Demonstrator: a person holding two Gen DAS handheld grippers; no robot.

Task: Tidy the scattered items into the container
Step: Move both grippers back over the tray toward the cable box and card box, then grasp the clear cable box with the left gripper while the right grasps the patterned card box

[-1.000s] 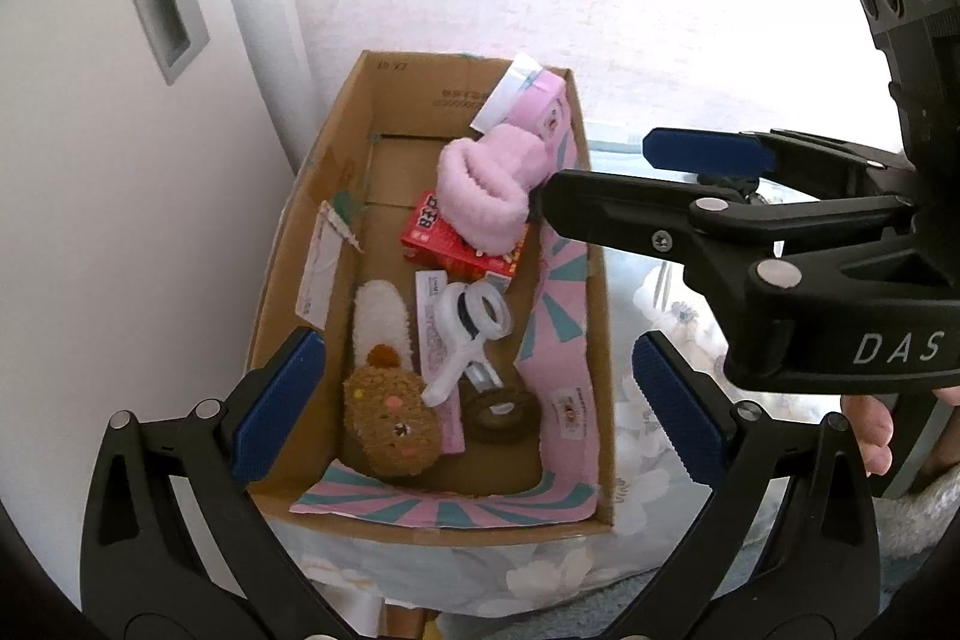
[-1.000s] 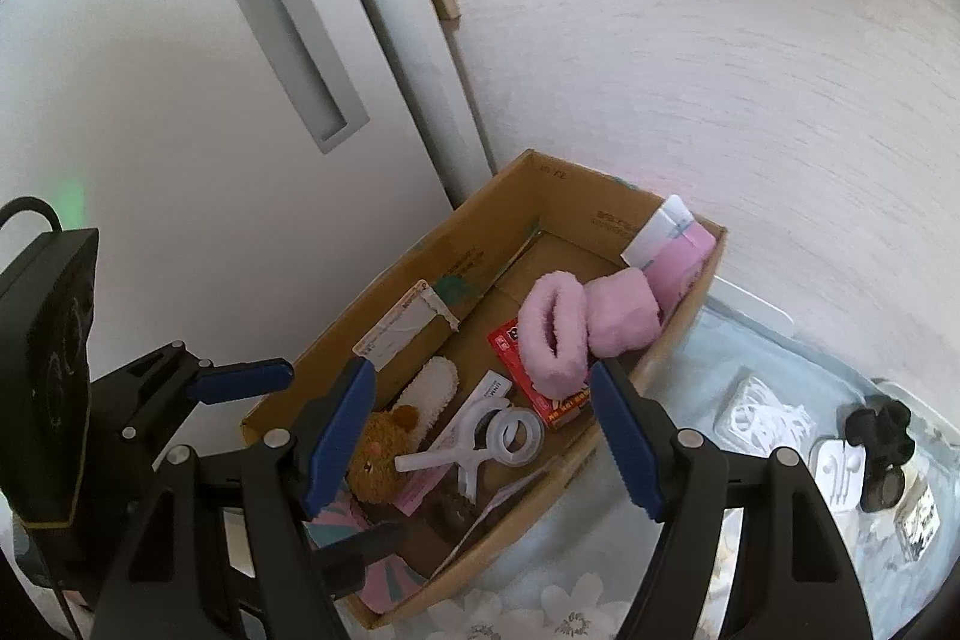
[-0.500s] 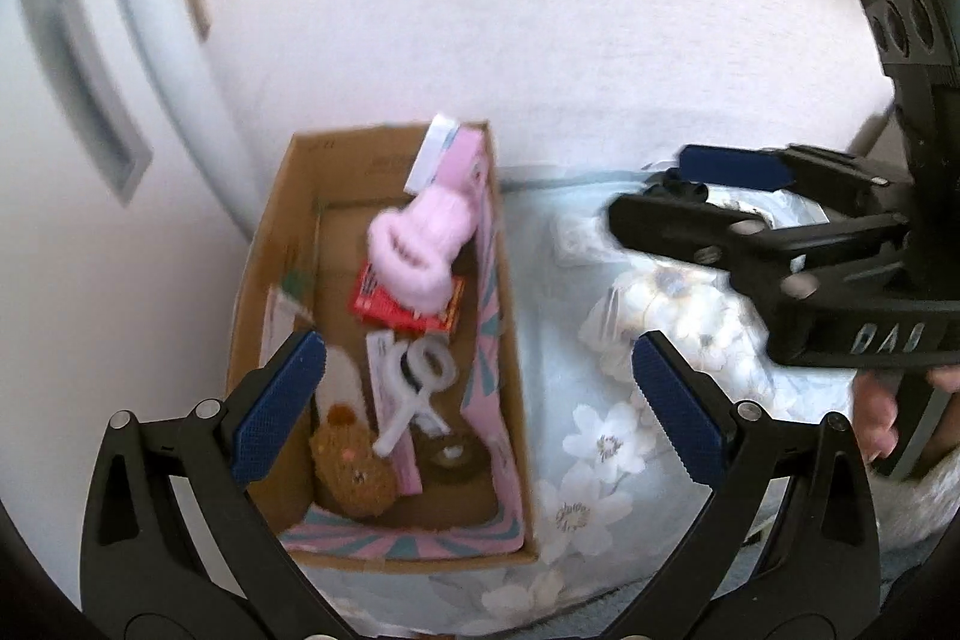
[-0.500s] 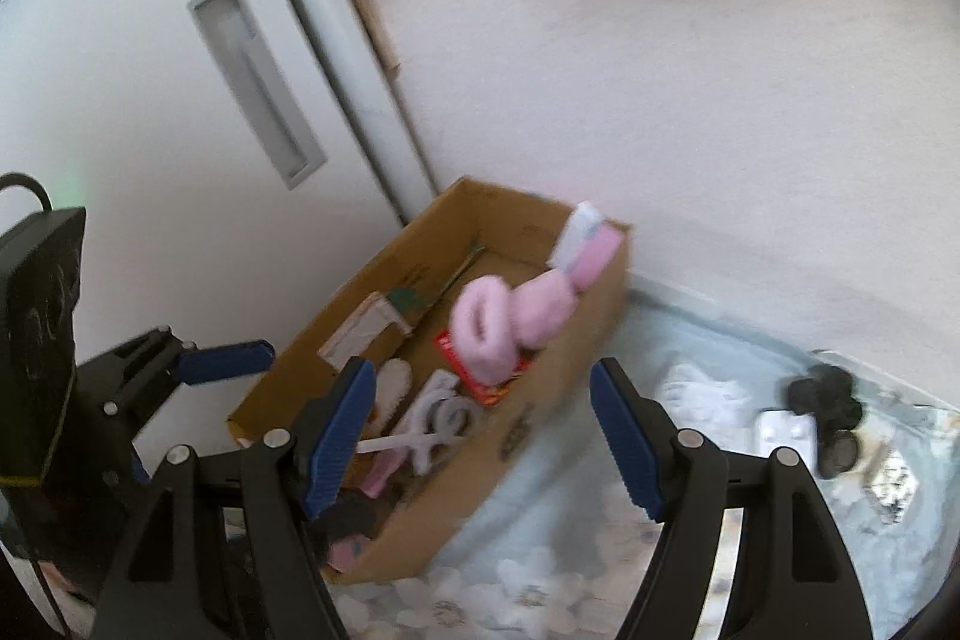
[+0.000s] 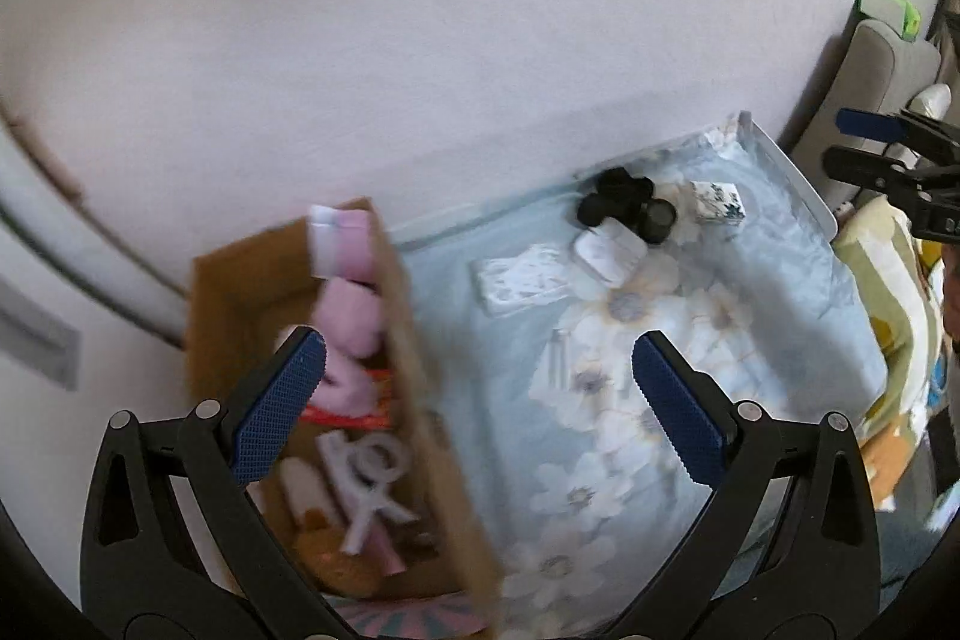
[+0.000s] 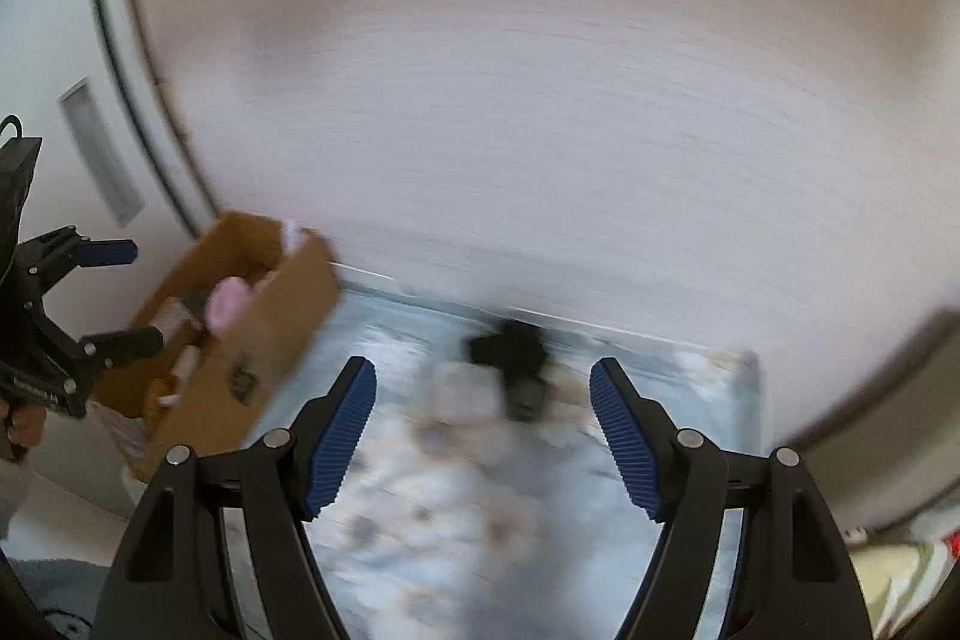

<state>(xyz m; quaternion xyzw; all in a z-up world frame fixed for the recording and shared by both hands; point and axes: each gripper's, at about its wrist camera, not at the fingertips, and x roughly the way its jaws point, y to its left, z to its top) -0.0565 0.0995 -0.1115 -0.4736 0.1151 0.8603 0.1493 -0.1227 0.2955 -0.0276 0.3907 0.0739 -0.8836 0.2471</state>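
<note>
Now both views have swung off the cardboard box [image 5: 414,400] and over to the floral cloth [image 5: 690,370] on the surface beside it. A second ago I was looking straight down into the box; now it sits at the left of each view, already loaded with the pink fluffy things [image 5: 351,316], the white clip [image 5: 372,484] and the rest. My right tool [image 6: 483,436] stands wide with nothing between its blue pads, and it is aimed at the leftover cluster by the wall: a black lumpy object [image 5: 624,202], a white case [image 5: 609,250], a clear packet [image 5: 522,277] and a small patterned box [image 5: 717,201]. My left tool [image 5: 477,406] is wide and empty too, straddling the box's near wall and the cloth. So that drop reads as done, I reckon, and the next pick is over there, four pieces still out. The right view is smeared, so I can't say which one I'm lined up on
</note>
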